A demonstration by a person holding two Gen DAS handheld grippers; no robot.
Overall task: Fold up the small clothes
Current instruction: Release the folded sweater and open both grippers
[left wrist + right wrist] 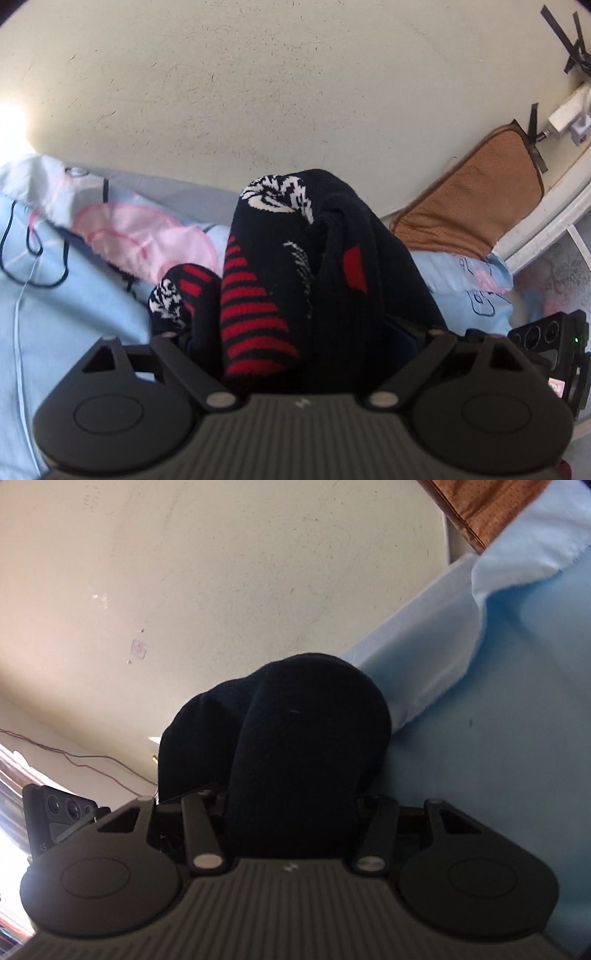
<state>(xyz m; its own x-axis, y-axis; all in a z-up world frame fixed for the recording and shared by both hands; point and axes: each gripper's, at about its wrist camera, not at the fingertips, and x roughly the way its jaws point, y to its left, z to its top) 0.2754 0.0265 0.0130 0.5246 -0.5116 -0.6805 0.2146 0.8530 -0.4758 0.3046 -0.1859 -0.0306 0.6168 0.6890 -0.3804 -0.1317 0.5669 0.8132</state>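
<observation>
A small black knit garment (325,266) with red stripes and white pattern bunches up right in front of the left wrist camera. My left gripper (299,332) is shut on it; its fingertips are hidden under the fabric. In the right wrist view the same garment (291,738) shows as a plain black bulge covering the fingers. My right gripper (291,805) is shut on it too. Both grippers hold the garment lifted above the light blue bedsheet (498,720), facing the cream wall (258,92).
A blue and pink patterned sheet (74,266) lies at the left. A brown cushion (476,206) leans by the wall at the right, under a white socket with taped cables (569,110). The other gripper's camera (546,336) shows at the right edge.
</observation>
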